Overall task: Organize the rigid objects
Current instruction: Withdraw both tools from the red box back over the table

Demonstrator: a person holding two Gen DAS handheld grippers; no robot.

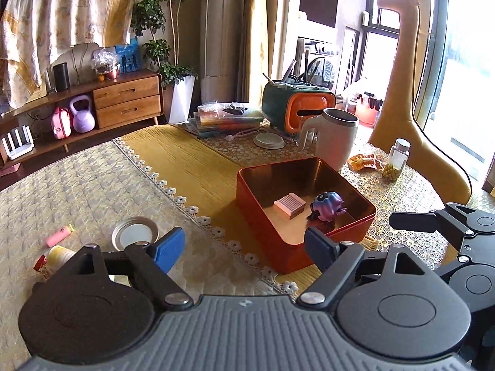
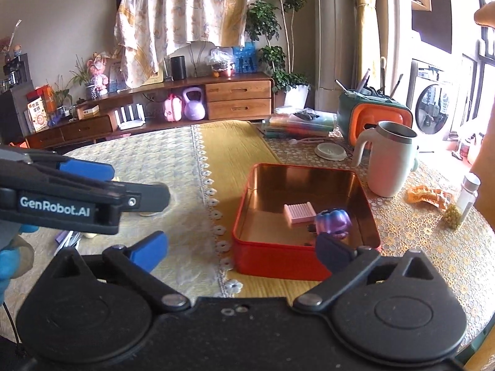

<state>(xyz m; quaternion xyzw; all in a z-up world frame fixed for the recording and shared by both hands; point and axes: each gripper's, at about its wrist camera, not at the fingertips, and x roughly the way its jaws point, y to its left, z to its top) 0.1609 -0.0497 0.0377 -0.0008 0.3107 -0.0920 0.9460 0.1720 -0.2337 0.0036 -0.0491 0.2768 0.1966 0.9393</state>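
Observation:
A red tin box (image 1: 269,225) (image 2: 272,259) stands open on the yellow table runner. Inside it lie a pink ribbed block (image 1: 290,204) (image 2: 299,213) and a purple toy figure (image 1: 327,206) (image 2: 334,221). My left gripper (image 1: 244,247) is open with nothing between its blue pads, just short of the box's near left corner. A round metal lid (image 1: 135,237), a pink stick (image 1: 58,235) and a yellow-capped item (image 1: 58,255) lie on the cloth to its left. My right gripper (image 2: 241,252) is open and empty in front of the box's near wall.
A pale mug (image 1: 334,142) (image 2: 391,160) stands behind the box. An orange wrapper (image 2: 428,196) and a small bottle of yellow-green beads (image 2: 464,204) lie to the right. An orange-green brush case (image 1: 297,105) and stacked packets sit at the back.

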